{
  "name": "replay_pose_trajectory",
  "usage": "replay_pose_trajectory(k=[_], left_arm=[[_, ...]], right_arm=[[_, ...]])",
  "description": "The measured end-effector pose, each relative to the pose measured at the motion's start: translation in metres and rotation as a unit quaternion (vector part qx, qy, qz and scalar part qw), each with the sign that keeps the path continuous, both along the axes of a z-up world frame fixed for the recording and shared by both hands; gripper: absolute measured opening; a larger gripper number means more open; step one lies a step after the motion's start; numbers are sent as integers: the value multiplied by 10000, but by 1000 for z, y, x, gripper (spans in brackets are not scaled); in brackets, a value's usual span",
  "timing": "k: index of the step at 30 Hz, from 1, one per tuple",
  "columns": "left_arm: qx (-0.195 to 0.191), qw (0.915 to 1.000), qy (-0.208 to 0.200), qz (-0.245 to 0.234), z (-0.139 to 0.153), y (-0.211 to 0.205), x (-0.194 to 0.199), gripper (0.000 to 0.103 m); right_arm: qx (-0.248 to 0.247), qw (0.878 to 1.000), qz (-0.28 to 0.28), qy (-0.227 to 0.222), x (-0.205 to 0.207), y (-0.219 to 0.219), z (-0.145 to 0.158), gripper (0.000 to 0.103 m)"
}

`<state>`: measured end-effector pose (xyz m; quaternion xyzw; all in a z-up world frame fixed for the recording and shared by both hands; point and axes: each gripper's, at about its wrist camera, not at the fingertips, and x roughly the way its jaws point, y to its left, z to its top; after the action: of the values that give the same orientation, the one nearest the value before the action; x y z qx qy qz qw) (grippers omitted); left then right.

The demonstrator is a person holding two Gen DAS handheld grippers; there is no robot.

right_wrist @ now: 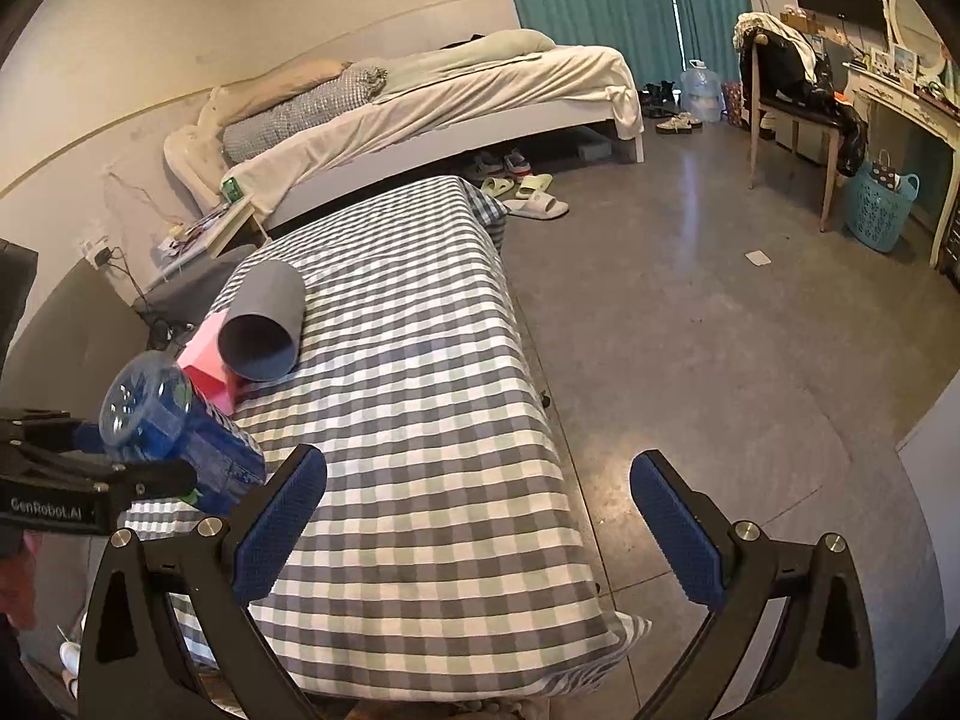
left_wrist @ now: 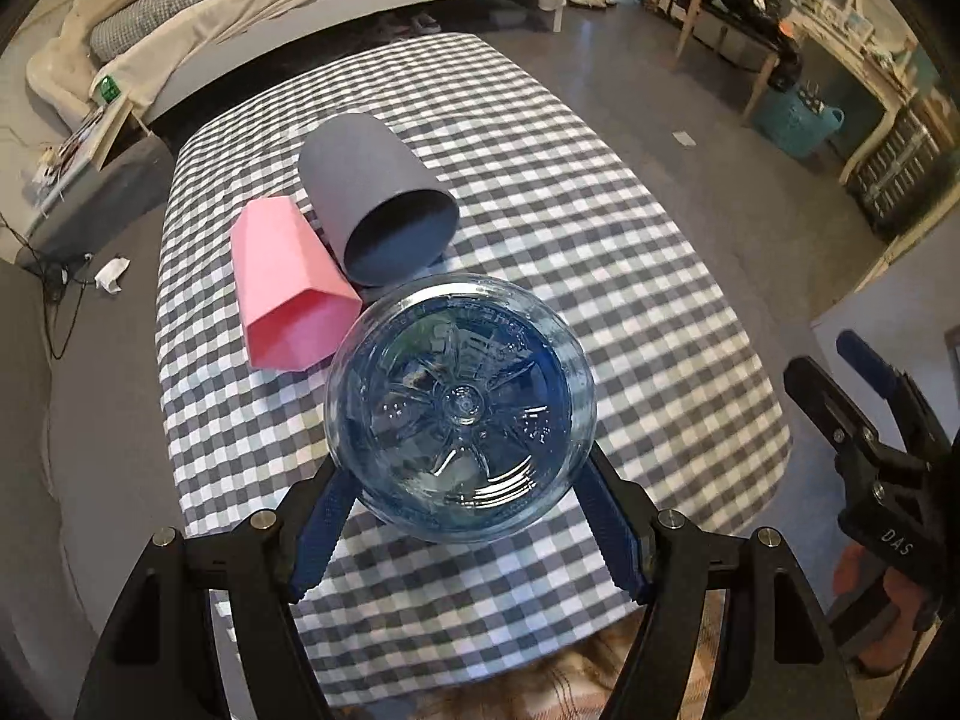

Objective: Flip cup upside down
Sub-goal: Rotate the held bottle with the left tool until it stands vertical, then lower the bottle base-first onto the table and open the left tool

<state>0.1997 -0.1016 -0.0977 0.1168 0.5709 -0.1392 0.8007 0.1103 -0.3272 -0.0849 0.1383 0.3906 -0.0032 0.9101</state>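
Bottle (left_wrist: 461,408) sits clenched in the left tool (left_wrist: 462,516), base up, above the desk (left_wrist: 600,240); right tool (right_wrist: 477,534) spread, holding nothing. Grey cup (left_wrist: 375,204) and pink cup (left_wrist: 288,288) lie on their sides, touching; neither looks flipped yet

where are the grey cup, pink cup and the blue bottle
grey cup (left_wrist: 366,180): left wrist view, on its outer side wall
pink cup (left_wrist: 276,264): left wrist view, on its upper facet
blue bottle (left_wrist: 461,405): left wrist view, on its base centre
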Motion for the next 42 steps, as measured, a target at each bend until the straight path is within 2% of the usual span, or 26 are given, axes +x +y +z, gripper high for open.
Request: replay_pose_trajectory(k=[5,14,16,24,26,31,33,34,37,39,42], left_arm=[[-235,9994,-34,250,-3,11,0,75],[-580,9965,-447,393,-6,22,-8,75],[-658,9957,-551,355,-3,23,-15,82],[-965,9913,-789,416,11,33,-57,82],[-1081,9877,-1019,481,23,38,-71,82],[-1237,9718,-1872,731,62,52,-103,82],[-1185,9633,-2261,825,77,56,-114,82],[-1160,9561,-2529,915,87,60,-123,82],[-1283,9406,-2945,1098,101,69,-139,82],[-1309,9327,-3125,1236,105,74,-148,82],[-1263,9264,-3247,1426,103,83,-158,82]], right_arm=[[-3,10000,-37,-42,3,-5,1,102],[-160,9998,69,-126,1,3,10,102],[-200,9996,69,-173,-2,5,15,102],[-487,9969,142,-596,-22,21,59,102],[-573,9952,207,-771,-32,30,74,102],[-778,9900,384,-1110,-55,54,101,102],[-803,9879,451,-1244,-64,62,110,102],[-817,9871,475,-1293,-68,64,113,102],[-938,9825,540,-1514,-82,74,125,102],[-975,9806,558,-1604,-89,78,129,102],[-972,9793,583,-1678,-99,81,130,102]])
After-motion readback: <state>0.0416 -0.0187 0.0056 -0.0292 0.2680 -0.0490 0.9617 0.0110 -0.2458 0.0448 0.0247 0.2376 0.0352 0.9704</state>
